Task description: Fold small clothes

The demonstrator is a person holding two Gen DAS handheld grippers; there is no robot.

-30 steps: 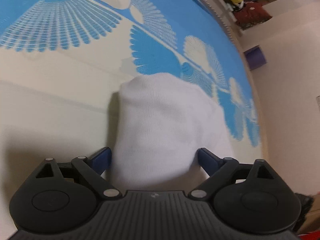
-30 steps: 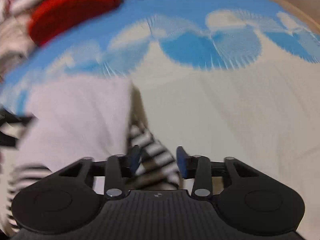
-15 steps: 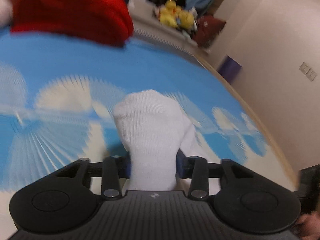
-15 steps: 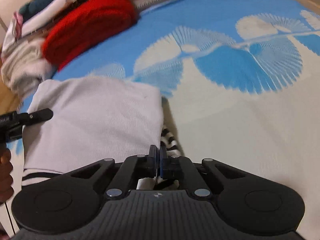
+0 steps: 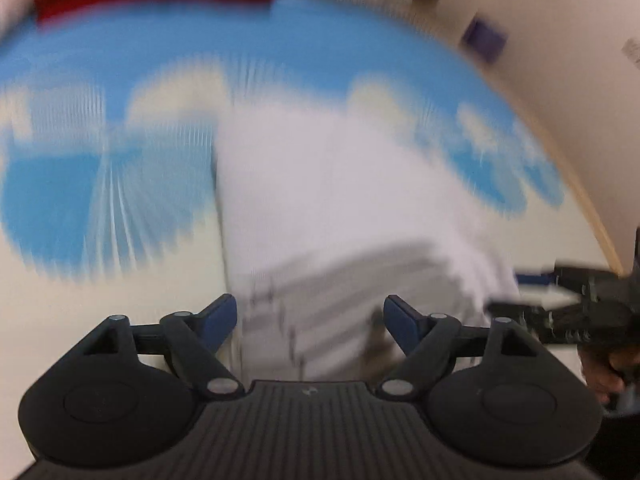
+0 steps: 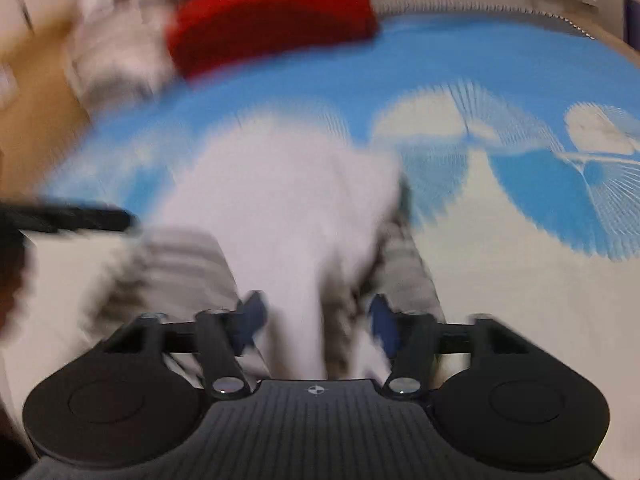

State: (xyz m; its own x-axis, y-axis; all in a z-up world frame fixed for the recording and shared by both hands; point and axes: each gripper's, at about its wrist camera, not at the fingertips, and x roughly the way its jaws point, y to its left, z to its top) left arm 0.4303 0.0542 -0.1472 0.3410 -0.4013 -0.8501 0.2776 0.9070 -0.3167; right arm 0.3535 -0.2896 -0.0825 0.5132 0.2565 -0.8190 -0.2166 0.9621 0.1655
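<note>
A white sock with a grey-striped cuff (image 5: pixel 336 208) lies on the blue and cream patterned cloth (image 5: pixel 100 200); both views are motion-blurred. My left gripper (image 5: pixel 310 316) is open, its blue fingers either side of the striped cuff. My right gripper (image 6: pixel 316 320) is open too, with the sock (image 6: pixel 288 208) running between its fingers. The right gripper also shows at the right edge of the left wrist view (image 5: pixel 560 296), and the left one as a dark bar at the left of the right wrist view (image 6: pixel 68 216).
A red knitted item (image 6: pixel 272 16) lies at the far edge of the cloth, with a pile of pale clothes (image 6: pixel 116 52) to its left. A cream wall (image 5: pixel 568 32) with a purple box (image 5: pixel 484 38) stands at the right.
Both grippers were shut on the sock half a second ago and have opened. The sock has dropped back flat on the cloth, folded over, with the striped cuff toward me.
</note>
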